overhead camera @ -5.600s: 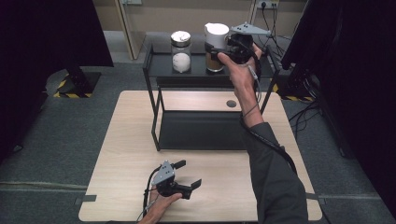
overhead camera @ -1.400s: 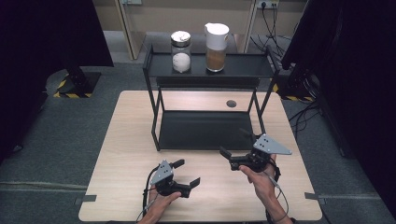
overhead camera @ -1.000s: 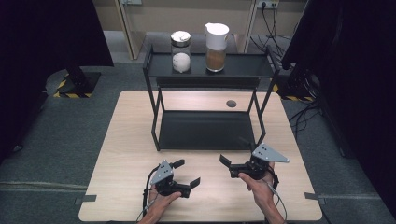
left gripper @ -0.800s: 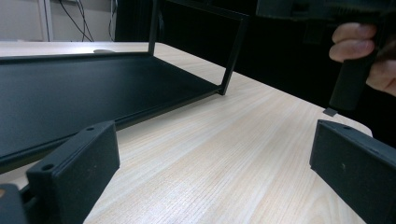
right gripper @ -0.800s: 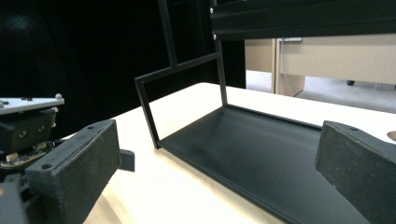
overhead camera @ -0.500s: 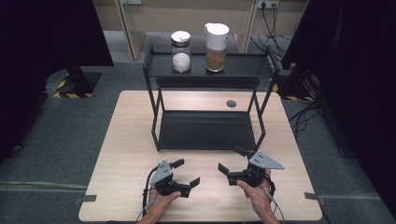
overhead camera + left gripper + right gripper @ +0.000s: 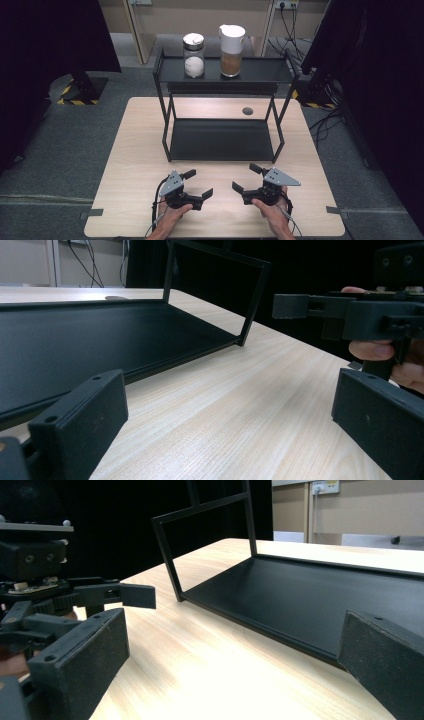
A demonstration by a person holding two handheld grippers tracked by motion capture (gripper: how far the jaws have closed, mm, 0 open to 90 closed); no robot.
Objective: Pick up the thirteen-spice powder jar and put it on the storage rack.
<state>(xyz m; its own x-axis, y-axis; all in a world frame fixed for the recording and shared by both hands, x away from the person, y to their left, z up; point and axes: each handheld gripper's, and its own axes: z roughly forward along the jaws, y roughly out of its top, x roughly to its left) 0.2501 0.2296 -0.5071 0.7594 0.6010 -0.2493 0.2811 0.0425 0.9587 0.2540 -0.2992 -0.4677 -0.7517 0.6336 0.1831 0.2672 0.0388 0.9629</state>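
Both grippers are sitting low on the table (image 7: pixel 135 150) near its front edge, w/ nothing between their jaws. The left gripper (image 7: pixel 198 183) is resting w/ jaws spread wide apart, pointing right & slightly forward; the right gripper (image 7: pixel 246 178) is mirroring it, jaws likewise apart, pointing left toward the other. The 2 are facing each other, close but not touching – prob. a neutral parking pose, hands clear of the rack (image 7: pixel 222 137) so nothing gets knocked.

In the left gripper view the rack's lower shelf (image 7: pixel 95 335) is lying just ahead, bare, w/ the right gripper (image 7: pixel 350 315) off to the side; the right gripper view is showing the same shelf (image 7: pixel 320 600) from the opposite end.

The jars are standing upright on the top shelf at the far side, well apart from both grippers: the clear jar (image 7: pixel 193 55) w/ white contents at left, the white-lidded jar (image 7: pixel 231 44) w/ brown contents just beside it at right. Judging by that, they are sitting where they are meant to be stored, up & out of the way.
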